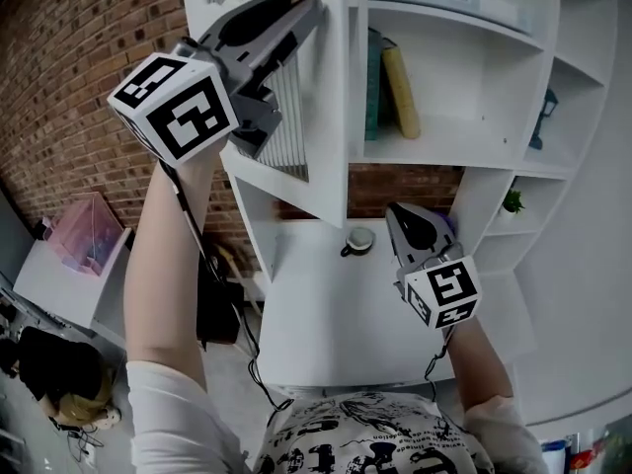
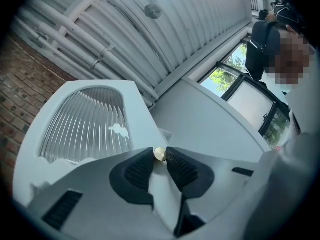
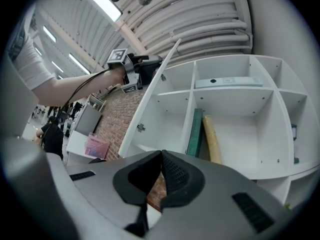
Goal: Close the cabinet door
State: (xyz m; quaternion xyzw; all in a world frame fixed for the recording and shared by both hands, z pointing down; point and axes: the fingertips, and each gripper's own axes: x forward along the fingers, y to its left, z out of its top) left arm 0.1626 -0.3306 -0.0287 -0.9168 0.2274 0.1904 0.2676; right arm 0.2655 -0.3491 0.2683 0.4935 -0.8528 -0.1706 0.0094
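The white cabinet door [image 1: 328, 117] with a ribbed glass pane [image 2: 85, 126] stands part open, swung out from the shelf unit. In the right gripper view the door [image 3: 150, 96] shows edge-on. My left gripper [image 1: 310, 4] is raised to the door's top edge. Its jaws are shut on the small brass door knob [image 2: 160, 154], which sits between the pad tips. My right gripper [image 1: 405, 217] hangs lower, over the white desk [image 1: 316, 334]. Its jaws [image 3: 161, 155] are shut with nothing in them, and it points up at the open shelves.
Behind the door, the compartment holds a green book [image 3: 195, 134] and a yellow roll [image 3: 212, 140]. A cup [image 1: 359, 239] stands on the desk under the door. A white box [image 3: 227, 82] lies on the top shelf. A brick wall [image 1: 69, 77] and a pink box [image 1: 84, 230] are to the left.
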